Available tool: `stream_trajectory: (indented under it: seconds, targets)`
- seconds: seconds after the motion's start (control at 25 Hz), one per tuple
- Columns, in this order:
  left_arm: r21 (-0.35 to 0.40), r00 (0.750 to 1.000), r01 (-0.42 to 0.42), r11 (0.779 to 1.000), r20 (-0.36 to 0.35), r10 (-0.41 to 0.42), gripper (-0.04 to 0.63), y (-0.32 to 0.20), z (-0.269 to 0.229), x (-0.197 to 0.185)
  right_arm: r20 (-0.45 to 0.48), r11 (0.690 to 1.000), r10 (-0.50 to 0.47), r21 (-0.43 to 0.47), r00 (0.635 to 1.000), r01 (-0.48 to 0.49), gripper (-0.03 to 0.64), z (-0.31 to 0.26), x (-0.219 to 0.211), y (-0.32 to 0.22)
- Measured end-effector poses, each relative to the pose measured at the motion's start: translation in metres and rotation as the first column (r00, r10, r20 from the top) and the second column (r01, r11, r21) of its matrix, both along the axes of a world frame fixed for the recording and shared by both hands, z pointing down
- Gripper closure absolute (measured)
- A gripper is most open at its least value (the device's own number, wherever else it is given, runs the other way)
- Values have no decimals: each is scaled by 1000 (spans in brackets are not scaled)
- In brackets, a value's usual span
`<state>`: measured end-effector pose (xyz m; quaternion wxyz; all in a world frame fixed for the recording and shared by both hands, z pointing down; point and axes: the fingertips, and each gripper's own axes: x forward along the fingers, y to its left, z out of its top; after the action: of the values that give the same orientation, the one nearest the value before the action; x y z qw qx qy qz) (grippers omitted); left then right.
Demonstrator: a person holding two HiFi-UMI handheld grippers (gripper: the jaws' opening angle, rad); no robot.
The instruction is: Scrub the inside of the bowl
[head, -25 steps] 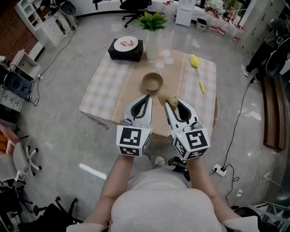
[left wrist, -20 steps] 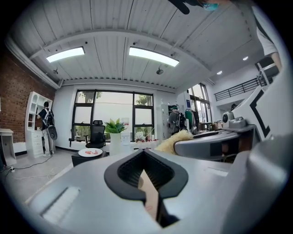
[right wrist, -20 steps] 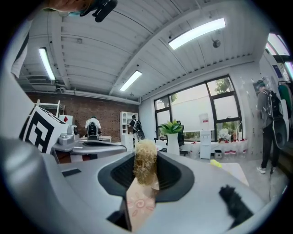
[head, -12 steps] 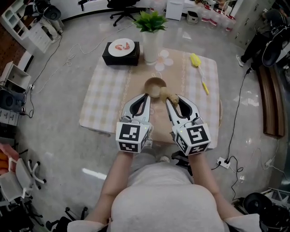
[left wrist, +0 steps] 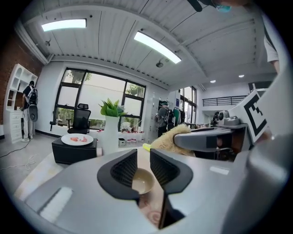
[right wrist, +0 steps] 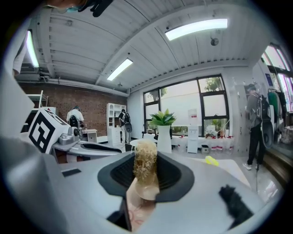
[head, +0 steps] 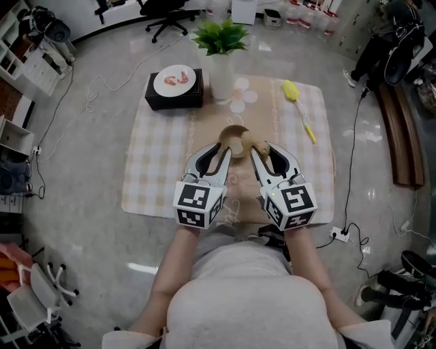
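Just cracked open w/ L gripper (head: 219, 146), nothing gripped, tips by near rim of bowl (head: 234, 135). Clamping fibrous scrubber (head: 258, 145) in R gripper (head: 257, 151), at bowl's right rim.

Glossy grey floor (head: 82, 225) fills the head view, with a cable (head: 350, 170) trailing across it at right. White shelves (head: 37, 58) stand at upper left, an office chair (head: 160, 8) at top and a brown bench (head: 398, 146) along the right edge. The gripper views show tall windows (left wrist: 98, 103), a brick wall (right wrist: 87, 107) and strip lights (left wrist: 158, 45) on a white ribbed ceiling (left wrist: 114, 27).
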<state>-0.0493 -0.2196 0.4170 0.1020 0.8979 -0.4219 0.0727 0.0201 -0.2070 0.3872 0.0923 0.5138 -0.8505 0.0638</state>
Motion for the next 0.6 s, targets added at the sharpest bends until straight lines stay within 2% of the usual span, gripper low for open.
stream_trajectory:
  seconds: [0.24,0.6]
  targets:
    - [-77,999,-40,996,-22,38,495,-14,20,-9,-21,999,22,-22,1000,-23,512,7,-8,-12]
    - [-207,998,-61,976,4,63,540,-31,56,-10,-53,999,-2,-51,999,-1,512,17,-9,-27]
